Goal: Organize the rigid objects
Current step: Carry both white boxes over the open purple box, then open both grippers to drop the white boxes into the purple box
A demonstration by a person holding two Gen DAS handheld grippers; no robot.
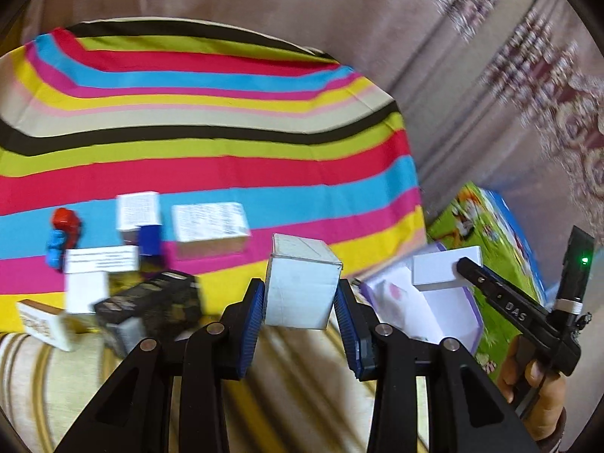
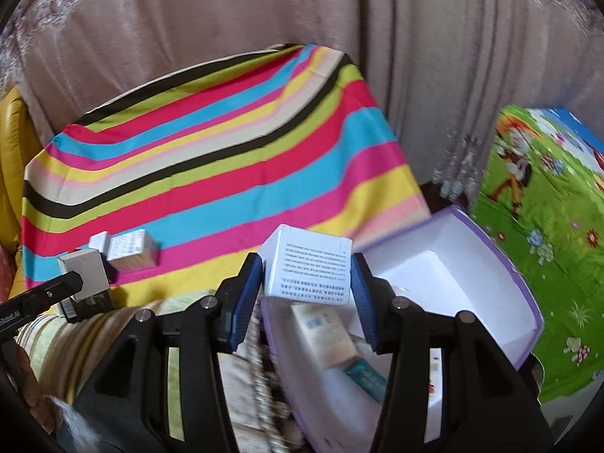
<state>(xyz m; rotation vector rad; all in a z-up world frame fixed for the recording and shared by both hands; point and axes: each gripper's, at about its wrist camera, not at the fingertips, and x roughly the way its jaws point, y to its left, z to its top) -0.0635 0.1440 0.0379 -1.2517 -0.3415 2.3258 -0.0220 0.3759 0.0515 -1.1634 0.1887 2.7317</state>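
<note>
Left gripper (image 1: 300,296) is pinched on a plain white box (image 1: 302,287) at lower centre; right gripper (image 2: 306,283) is clamped on a printed white box (image 2: 307,264), seen above the purple-rimmed container (image 2: 524,287) at lower right.

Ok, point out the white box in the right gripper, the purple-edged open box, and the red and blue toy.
white box (image 2: 307,264): right wrist view, on its printed front face.
purple-edged open box (image 2: 502,260): right wrist view, on its purple right rim.
red and blue toy (image 1: 64,236): left wrist view, on its middle.
</note>
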